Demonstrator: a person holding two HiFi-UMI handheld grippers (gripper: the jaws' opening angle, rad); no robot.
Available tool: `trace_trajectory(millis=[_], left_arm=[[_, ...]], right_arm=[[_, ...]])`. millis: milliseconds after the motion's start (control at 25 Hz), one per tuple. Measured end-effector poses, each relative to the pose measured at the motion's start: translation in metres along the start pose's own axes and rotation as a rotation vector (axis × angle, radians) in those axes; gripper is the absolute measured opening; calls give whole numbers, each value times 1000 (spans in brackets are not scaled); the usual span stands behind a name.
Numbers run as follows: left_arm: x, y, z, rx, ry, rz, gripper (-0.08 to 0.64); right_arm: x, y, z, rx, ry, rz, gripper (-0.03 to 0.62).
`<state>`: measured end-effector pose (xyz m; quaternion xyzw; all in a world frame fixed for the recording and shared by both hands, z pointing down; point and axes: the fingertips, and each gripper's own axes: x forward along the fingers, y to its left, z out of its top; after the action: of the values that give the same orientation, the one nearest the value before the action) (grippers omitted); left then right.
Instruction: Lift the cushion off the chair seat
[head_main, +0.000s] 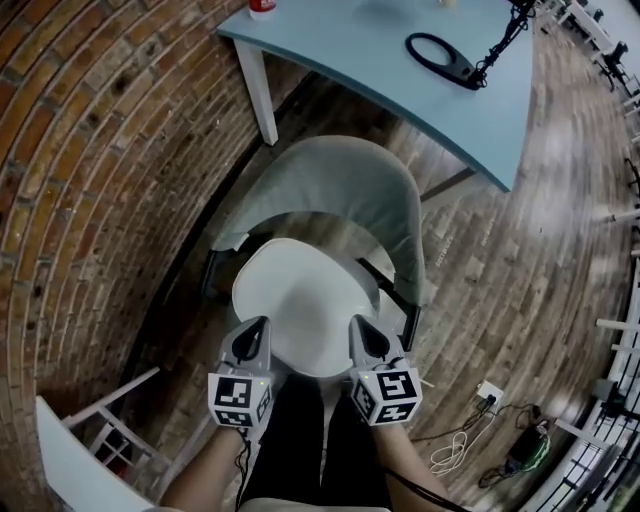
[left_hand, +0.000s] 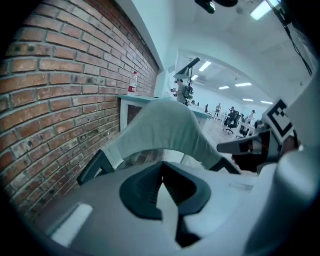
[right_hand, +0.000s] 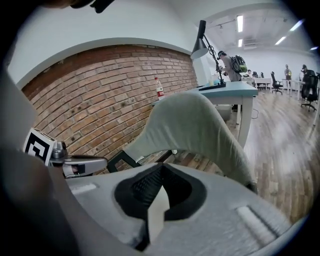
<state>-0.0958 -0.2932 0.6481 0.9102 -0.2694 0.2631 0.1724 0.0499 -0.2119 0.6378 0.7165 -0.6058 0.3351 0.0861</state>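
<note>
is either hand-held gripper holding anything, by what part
Cannot tell. The left hand-held gripper and right hand-held gripper are shut over the cushion, near its front edge; the pale strip between their jaws may be pinched cushion.

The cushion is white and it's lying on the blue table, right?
Not quite. The cushion is white, but it lies on the seat of the chair, not on the blue table behind it. The head view shows this.

Pale blue table (head_main: 350, 60) beside brick wall (head_main: 90, 150); black lamp base (head_main: 458, 70) on tabletop; cables (head_main: 455, 450) on floor.
</note>
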Motion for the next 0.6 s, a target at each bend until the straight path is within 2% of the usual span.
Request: trace_trajectory(millis=[280, 600], left_arm=[[27, 21, -50, -21, 20, 41, -9], [56, 26, -81, -13, 21, 48, -9]], right_arm=[[32, -20, -40, 14, 10, -26, -3], [67, -37, -64, -21, 6, -29, -3]])
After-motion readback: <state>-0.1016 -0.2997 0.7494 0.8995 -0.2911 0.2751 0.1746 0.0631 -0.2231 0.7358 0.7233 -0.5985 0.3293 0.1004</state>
